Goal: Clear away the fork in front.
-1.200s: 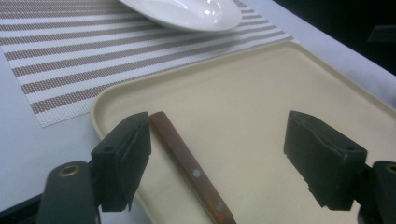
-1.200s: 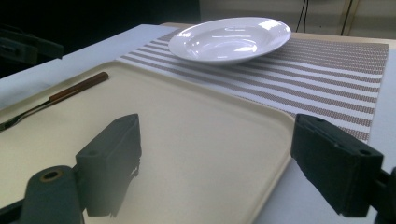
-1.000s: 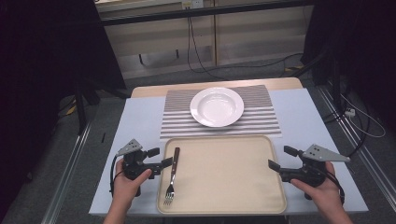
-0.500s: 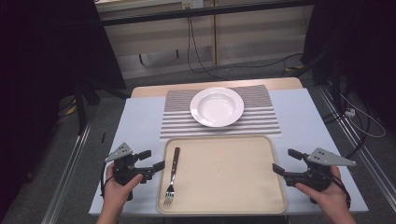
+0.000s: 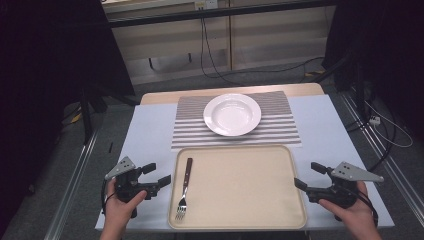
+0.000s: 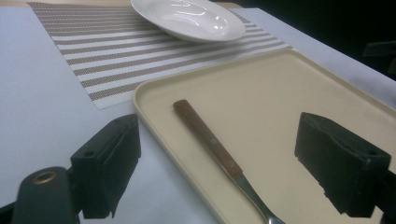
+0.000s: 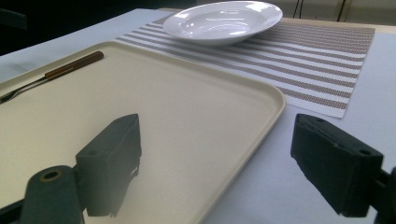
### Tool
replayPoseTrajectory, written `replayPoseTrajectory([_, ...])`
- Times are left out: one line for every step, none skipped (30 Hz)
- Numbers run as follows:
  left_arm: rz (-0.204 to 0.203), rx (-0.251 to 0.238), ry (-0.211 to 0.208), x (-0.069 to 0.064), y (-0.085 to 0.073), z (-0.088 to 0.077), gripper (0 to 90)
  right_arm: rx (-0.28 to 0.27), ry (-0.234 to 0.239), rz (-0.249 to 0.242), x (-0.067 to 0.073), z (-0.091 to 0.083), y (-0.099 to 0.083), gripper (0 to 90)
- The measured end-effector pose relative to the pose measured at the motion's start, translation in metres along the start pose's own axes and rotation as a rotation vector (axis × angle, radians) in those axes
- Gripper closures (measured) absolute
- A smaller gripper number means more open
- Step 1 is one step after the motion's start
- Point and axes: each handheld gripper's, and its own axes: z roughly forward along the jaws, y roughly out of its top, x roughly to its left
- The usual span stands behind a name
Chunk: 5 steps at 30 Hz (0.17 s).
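A fork (image 5: 184, 187) with a brown wooden handle lies lengthwise on the left side of a beige tray (image 5: 240, 185), tines toward the near edge. My left gripper (image 5: 157, 173) hovers just off the tray's left rim and points at the fork. Its jaws have just been opening and stand open with nothing between them. In the left gripper view, the fork (image 6: 210, 140) lies on the tray (image 6: 289, 93) ahead of the gripper (image 6: 226, 163). My right gripper (image 5: 308, 175) is open at the tray's right rim, with the tray (image 7: 163, 93) and fork (image 7: 56, 74) beyond the gripper (image 7: 219, 163).
A white deep plate (image 5: 232, 114) sits on a striped placemat (image 5: 280, 125) behind the tray, on a pale blue tabletop (image 5: 150, 135). Cables run over the floor behind the table and to its right. Dark curtains flank both sides.
The left hand has drawn its gripper leftward, away from the tray and fork, and its jaws stand a little wider. The right gripper has hardly shifted.
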Motion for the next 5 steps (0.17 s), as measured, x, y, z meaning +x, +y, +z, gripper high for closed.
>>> replayPoseTrajectory([0.000, -0.001, 0.000, 0.0002, -0.0003, -0.0002, 14.5, 0.001, 0.003, 0.001, 0.0001, 0.0003, -0.0005, 16.1])
replayPoseTrajectory([0.002, 0.002, -0.001, 0.0006, -0.0006, -0.0003, 14.3, 0.000, 0.003, -0.002, 0.0001, 0.0005, -0.0007, 16.2])
replayPoseTrajectory([0.001, 0.001, 0.002, 0.0008, -0.0011, -0.0002, 14.2, 0.000, 0.004, -0.003, 0.0001, 0.0006, -0.0008, 16.1])
replayPoseTrajectory([-0.004, 0.001, 0.002, 0.0011, -0.0014, -0.0001, 14.2, -0.002, 0.006, -0.002, 0.0001, 0.0006, -0.0008, 16.1])
replayPoseTrajectory([-0.004, 0.003, 0.004, 0.0015, -0.0017, -0.0001, 14.1, -0.003, 0.005, -0.001, 0.0001, 0.0003, -0.0007, 16.1])
